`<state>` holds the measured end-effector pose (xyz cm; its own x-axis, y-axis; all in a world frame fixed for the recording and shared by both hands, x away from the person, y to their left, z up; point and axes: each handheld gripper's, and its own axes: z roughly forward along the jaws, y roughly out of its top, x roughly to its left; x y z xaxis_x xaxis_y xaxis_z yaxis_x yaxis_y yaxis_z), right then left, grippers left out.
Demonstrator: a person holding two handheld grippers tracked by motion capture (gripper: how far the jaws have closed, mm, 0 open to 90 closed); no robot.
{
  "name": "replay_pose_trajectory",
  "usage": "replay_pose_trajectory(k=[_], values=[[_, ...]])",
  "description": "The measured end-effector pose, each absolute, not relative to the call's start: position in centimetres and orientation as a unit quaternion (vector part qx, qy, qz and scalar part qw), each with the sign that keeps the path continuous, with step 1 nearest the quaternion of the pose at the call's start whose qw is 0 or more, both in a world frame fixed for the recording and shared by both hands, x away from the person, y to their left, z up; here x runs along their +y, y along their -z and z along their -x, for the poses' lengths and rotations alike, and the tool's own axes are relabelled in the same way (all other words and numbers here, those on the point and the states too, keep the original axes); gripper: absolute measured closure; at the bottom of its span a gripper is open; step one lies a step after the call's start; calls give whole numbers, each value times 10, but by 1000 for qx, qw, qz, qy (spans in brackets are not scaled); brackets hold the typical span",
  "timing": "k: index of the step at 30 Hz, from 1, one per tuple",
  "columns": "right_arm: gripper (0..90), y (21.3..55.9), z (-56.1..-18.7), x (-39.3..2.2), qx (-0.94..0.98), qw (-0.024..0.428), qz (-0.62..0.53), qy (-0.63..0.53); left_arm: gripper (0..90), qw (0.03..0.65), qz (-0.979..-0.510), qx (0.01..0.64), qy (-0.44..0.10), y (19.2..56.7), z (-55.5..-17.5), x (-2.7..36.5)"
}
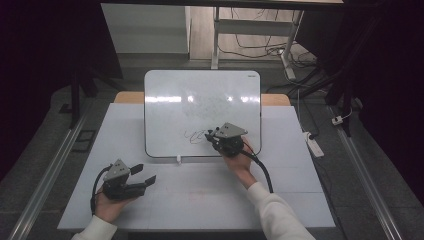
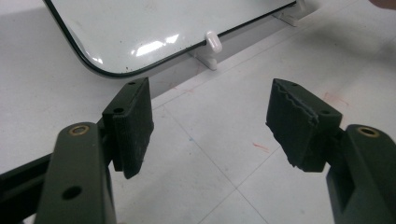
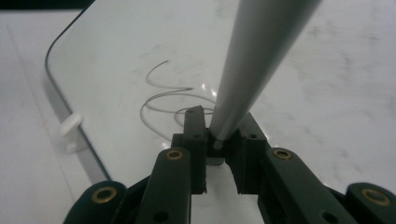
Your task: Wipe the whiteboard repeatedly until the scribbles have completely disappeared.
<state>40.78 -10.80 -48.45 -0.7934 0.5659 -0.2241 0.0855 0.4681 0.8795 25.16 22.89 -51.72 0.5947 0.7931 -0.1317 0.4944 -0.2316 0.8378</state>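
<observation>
A whiteboard (image 1: 200, 100) lies on the white table (image 1: 200, 200), with a dark scribble (image 1: 196, 136) near its front edge. My right gripper (image 1: 212, 136) hovers over that scribble. In the right gripper view the right gripper (image 3: 219, 126) is shut on a grey marker (image 3: 252, 70), whose tip sits down between the jaws, close to the looping line (image 3: 163, 98) on the board (image 3: 116, 56). My left gripper (image 1: 143, 173) rests at the table's front left, apart from the board. Its jaws (image 2: 210, 121) stand open with nothing between them, aimed at the board's rounded corner (image 2: 140, 28).
A small white clip (image 1: 178, 160) (image 2: 212, 44) sticks out from the board's near edge. Beyond the table stand a desk frame (image 1: 216, 35) and loose cables. A white power strip (image 1: 315, 145) lies on the floor to the right. Metal rails run along both sides.
</observation>
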Motion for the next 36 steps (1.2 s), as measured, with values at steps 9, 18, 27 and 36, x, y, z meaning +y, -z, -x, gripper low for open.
replay_pose_trajectory(k=[9,18,27,36], values=[[775,477,-418,-98,808,275,-190,-485,324,454,-768,421,-163,518,-253,229],[776,479,-419,-84,818,258,-164,-487,324,453,-766,424,-166,518,-252,230],[775,481,-410,-69,841,256,-137,-457,324,459,-765,422,-162,517,-252,231],[775,485,-408,-48,843,245,-125,-462,326,463,-764,420,-159,517,-252,230]])
